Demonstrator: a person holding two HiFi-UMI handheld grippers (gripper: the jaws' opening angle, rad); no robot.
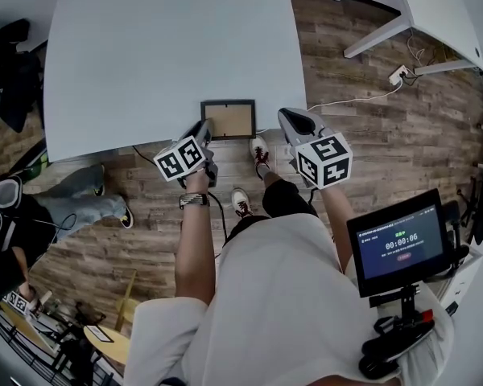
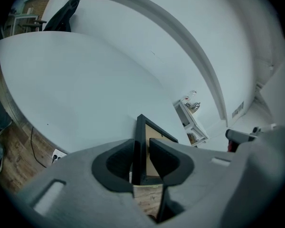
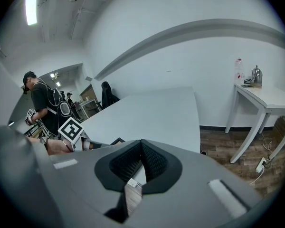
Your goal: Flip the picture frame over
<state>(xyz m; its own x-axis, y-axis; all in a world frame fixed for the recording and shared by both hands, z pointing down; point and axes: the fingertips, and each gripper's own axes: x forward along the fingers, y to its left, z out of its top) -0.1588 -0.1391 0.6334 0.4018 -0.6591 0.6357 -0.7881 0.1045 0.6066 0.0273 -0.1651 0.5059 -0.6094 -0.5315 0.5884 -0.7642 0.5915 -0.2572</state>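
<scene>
Nearest, at the right, a mounted screen [image 1: 398, 244] shows a timer. A wristwatch [image 1: 194, 200] sits on the person's left wrist, and two laced shoes [image 1: 259, 153] stand on the wood-plank floor [image 1: 370, 87]. At the far left a second person's leg [image 1: 80, 203] stretches under the bench edge.

The left gripper [image 1: 204, 127] reaches over the near edge of the pale bench [image 1: 169, 47] and covers the near left corner of the picture frame [image 1: 228, 119]. Its jaws stand apart astride the frame's black rim, with a gap at one pad. The right gripper [image 1: 288, 115], to the right of the frame and off the bench, has its jaws closed together with nothing between them.

The frame lies flat at the bench's near edge, a thin black rim around a tan panel that faces up. Farther right, a power strip [image 1: 398, 74] lies below a white side table [image 1: 435, 6].
</scene>
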